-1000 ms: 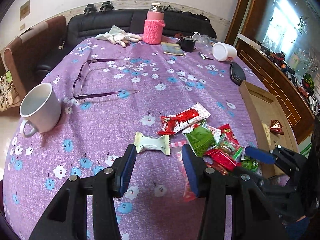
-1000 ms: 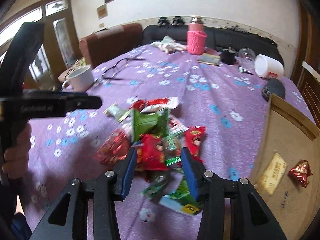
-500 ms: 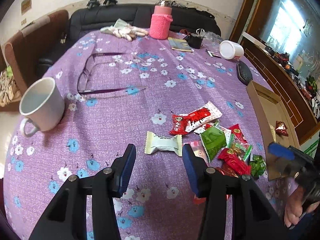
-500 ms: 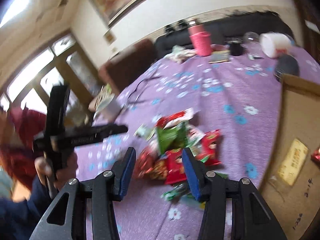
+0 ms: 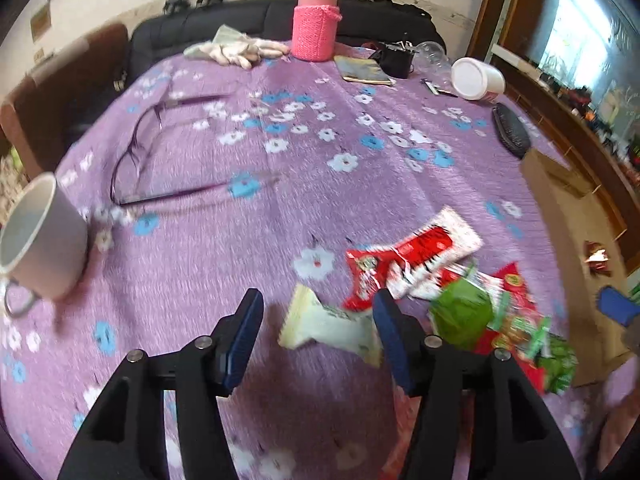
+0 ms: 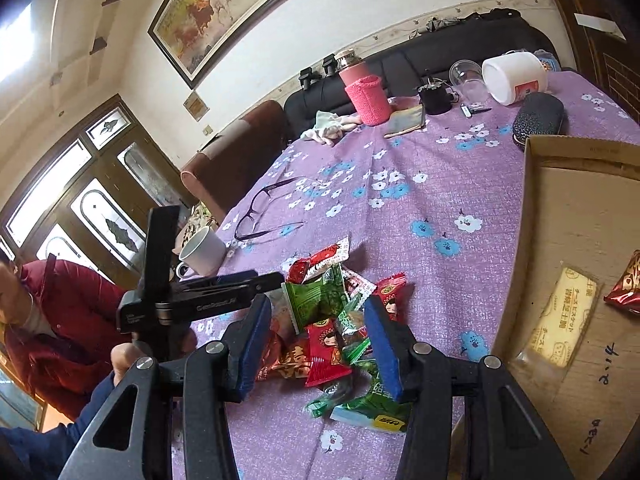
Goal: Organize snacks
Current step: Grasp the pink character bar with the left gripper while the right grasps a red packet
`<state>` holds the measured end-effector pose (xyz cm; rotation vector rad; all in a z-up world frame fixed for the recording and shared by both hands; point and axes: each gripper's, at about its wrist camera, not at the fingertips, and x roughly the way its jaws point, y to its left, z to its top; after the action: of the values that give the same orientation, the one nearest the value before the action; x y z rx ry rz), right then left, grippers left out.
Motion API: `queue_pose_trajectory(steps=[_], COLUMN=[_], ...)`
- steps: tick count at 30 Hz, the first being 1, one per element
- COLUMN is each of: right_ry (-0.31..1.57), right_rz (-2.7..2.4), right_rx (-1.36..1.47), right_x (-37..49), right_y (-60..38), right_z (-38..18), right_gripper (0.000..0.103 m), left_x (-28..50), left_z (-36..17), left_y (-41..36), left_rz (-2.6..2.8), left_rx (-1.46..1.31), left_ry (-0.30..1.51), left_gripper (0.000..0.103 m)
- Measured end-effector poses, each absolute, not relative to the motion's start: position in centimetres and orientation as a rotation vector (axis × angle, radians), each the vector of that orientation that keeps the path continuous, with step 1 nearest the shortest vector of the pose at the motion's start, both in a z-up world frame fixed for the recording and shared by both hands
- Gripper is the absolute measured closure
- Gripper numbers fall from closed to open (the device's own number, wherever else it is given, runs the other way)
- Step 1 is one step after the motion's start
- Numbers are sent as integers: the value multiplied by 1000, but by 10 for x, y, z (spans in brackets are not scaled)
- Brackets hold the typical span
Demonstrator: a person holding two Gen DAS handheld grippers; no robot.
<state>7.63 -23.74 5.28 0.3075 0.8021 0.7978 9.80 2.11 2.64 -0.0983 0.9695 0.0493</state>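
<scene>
Black claw (image 5: 318,330), blue pads (image 5: 244,330)

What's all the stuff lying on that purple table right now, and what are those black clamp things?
Flowered purple tablecloth: one, covers the table.
Pile of snack packets: many, red and green, near table edge.
Pale green wrapped snack: one, apart from the pile, between the left gripper's fingers.
Cardboard box: one, brown, right of the pile; holds a yellow biscuit packet and a red foil candy.
White ceramic mug: one, left side.
Purple-framed glasses: one, mid-table.
Pink knit-sleeved bottle: one, far edge.
White gloves: beside the bottle.
White tub: one, on its side.
Dark glasses case: one, behind the box.
Left gripper: black, blue pads, open.
Right gripper: same, open over the pile.
</scene>
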Motion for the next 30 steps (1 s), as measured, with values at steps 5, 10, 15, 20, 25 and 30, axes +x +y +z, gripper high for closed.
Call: queue_pose_trajectory(steps=[5, 10, 15, 20, 25, 30], right_ry=[799, 798, 798, 799, 801, 803], right_rz=[792, 788, 789, 781, 772, 772], right_rx=[294, 299, 300, 298, 300, 300], right_x=[74, 75, 75, 77, 77, 78], right_y=[-237, -238, -239, -239, -240, -240], right_z=[54, 54, 54, 53, 52, 51], right_gripper=[50, 50, 50, 50, 50, 50], left_x=[97, 79, 54, 37, 33, 33], left_z=[18, 18, 19, 18, 17, 18], left_y=[18, 10, 6, 3, -1, -1], left_rz=[19, -22, -63, -66, -60, -56], left_rx=[-81, -56, -58, -33, -7, -3], left_ry=[995, 1019, 1043, 1042, 1030, 1022], left_gripper=[48, 51, 51, 51, 51, 69])
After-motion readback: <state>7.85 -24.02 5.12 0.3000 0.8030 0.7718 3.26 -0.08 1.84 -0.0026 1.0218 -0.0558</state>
